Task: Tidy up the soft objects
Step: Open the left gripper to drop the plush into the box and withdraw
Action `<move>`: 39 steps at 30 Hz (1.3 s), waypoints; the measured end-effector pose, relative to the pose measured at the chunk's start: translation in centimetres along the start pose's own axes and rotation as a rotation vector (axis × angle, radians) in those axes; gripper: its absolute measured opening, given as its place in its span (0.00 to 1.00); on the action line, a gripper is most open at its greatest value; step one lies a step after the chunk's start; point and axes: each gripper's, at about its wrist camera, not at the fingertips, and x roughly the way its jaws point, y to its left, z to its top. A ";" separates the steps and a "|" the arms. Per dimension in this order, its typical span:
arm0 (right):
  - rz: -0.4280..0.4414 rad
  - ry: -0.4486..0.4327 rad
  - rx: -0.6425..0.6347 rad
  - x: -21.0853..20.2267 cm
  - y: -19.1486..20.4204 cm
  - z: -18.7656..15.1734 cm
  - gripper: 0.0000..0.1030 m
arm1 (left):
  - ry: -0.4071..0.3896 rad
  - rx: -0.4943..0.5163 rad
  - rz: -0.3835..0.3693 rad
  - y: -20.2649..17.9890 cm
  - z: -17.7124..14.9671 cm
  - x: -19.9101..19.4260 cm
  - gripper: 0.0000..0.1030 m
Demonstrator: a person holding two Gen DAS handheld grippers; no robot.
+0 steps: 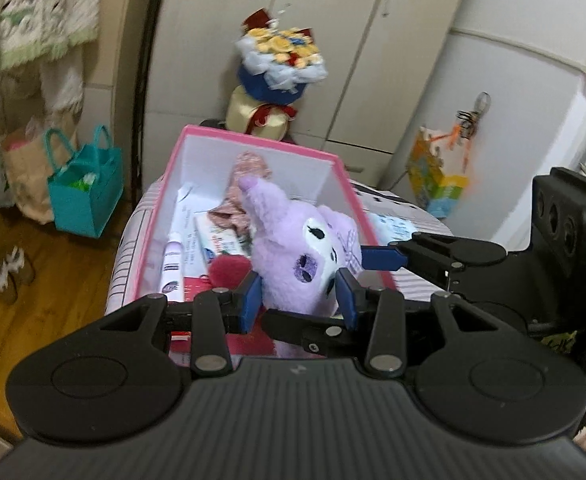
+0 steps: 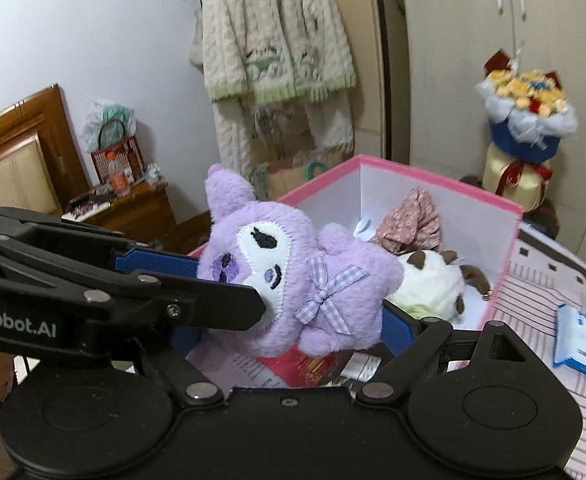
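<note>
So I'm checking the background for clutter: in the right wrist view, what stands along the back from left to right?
Wooden headboard → woven basket on the nightstand → knitted cardigan hanging on the wall → flower bouquet.

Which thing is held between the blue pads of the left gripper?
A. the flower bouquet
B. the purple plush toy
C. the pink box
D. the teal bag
B: the left gripper has its blue pads pressed on both sides of the purple plush toy, which is above the pink box.
</note>
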 end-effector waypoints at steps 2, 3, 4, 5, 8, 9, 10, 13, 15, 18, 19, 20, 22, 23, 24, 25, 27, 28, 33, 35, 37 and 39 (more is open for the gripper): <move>0.014 0.052 -0.001 1.6 -0.5 0.5 0.89 | 0.015 -0.041 0.016 1.0 0.2 1.1 0.37; 0.018 0.075 0.002 2.3 -0.5 0.7 0.89 | 0.017 -0.050 0.029 1.3 0.2 1.5 0.37; 0.025 0.100 0.003 3.0 -0.7 0.9 0.89 | 0.023 -0.055 0.042 1.6 0.2 1.9 0.37; 0.029 0.123 0.002 3.6 -0.9 0.9 0.89 | 0.029 -0.065 0.049 2.0 0.1 2.2 0.37; 0.025 0.150 -0.027 4.2 -0.6 1.1 0.92 | 0.031 -0.082 0.058 2.5 0.0 2.6 0.40; 0.019 0.151 -0.053 4.2 -0.4 1.1 0.93 | 0.031 -0.083 0.070 2.5 -0.1 2.7 0.42; 0.011 0.155 -0.088 4.2 -0.2 1.2 0.93 | 0.027 -0.078 0.082 2.3 -0.2 2.6 0.42; -0.036 0.138 -0.131 3.5 0.2 0.8 0.93 | 0.013 -0.056 0.106 1.9 -0.5 2.3 0.53; -0.028 0.122 -0.129 2.7 0.0 0.6 0.93 | 0.004 -0.042 0.108 1.6 -0.7 1.7 0.54; -0.010 0.079 -0.115 0.5 -0.5 0.0 0.93 | -0.017 -0.014 0.119 1.0 -1.0 0.3 0.57; -0.011 0.057 -0.108 -0.4 -0.7 -0.3 0.93 | -0.023 -0.005 0.121 0.7 -1.1 -0.2 0.57; -0.010 0.040 -0.103 -1.1 -0.8 -0.4 0.93 | -0.027 0.003 0.119 0.5 -1.1 -0.6 0.58; -0.016 0.008 -0.096 -2.8 -1.1 -0.9 0.93 | -0.037 0.020 0.113 -0.2 -1.2 -1.5 0.58; -0.021 -0.013 -0.092 -3.8 -1.3 -1.2 0.93 | -0.044 0.030 0.112 -0.6 -1.2 -2.0 0.59; -0.026 -0.034 -0.091 -4.9 -1.5 -1.4 0.93 | -0.052 0.044 0.109 -1.0 -1.3 -2.5 0.60; -0.031 -0.052 -0.091 -5.8 -1.6 -1.8 0.93 | -0.058 0.057 0.106 -1.4 -1.4 -3.0 0.60; -0.048 -0.078 -0.083 -7.5 -2.0 -2.2 0.93 | -0.069 0.077 0.099 -2.4 -1.5 -3.7 0.61; -0.058 -0.092 -0.078 -8.5 -2.3 -2.6 0.93 | -0.072 0.087 0.094 -2.7 -1.6 -4.0 0.61; -0.101 -0.138 -0.065 -12.6 -3.5 -4.1 0.93 | -0.077 0.125 0.058 -5.1 -2.0 -4.8 0.62; -0.123 -0.156 -0.061 -14.1 -4.0 -4.9 0.93 | -0.078 0.142 0.036 -6.3 -2.2 -4.9 0.62; -0.144 -0.171 -0.055 -15.4 -4.5 -5.7 0.93 | -0.082 0.163 0.019 -7.6 -2.4 -4.8 0.62; -0.168 -0.186 -0.051 -16.6 -5.2 -6.6 0.93 | -0.070 0.172 -0.008 -8.9 -2.7 -4.4 0.62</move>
